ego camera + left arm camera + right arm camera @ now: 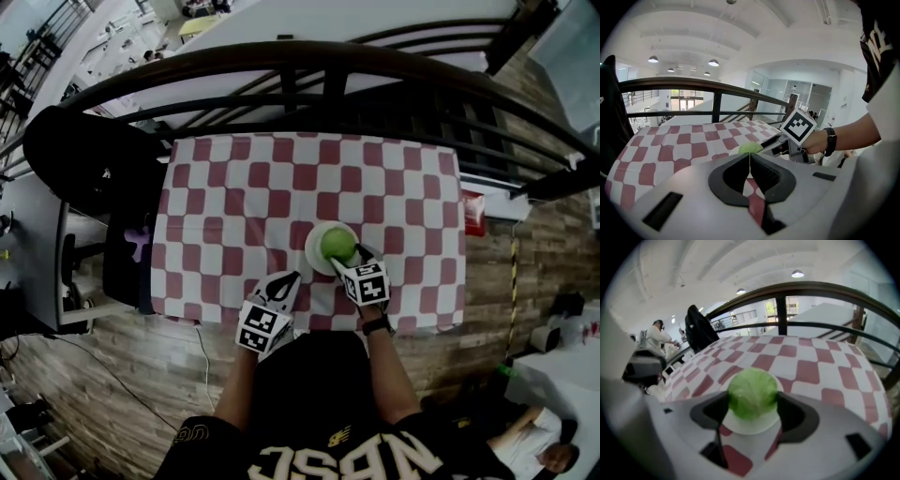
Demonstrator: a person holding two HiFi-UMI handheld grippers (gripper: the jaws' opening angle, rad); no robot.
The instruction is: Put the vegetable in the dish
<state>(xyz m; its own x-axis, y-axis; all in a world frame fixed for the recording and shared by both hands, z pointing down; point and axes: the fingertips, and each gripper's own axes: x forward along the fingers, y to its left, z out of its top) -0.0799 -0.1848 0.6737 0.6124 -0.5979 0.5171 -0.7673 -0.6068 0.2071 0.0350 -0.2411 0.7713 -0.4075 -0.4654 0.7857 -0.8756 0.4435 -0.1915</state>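
Note:
A round green leafy vegetable (337,244) sits on a small white dish (314,253) at the front middle of the red-and-white checked table (234,187). My right gripper (348,260) reaches in from the near side, its pads against both sides of the vegetable (752,393), which rests on the dish (749,428). My left gripper (286,281) hovers near the table's front edge, left of the dish, its jaws together with nothing held. In the left gripper view the closed jaws (750,158) point toward the vegetable (750,148) and the right gripper's marker cube (799,125).
A dark curved railing (328,70) runs behind the table's far edge. A black chair with a dark garment (84,164) stands at the left. A red object (473,211) lies off the table's right side. The floor is wooden planks.

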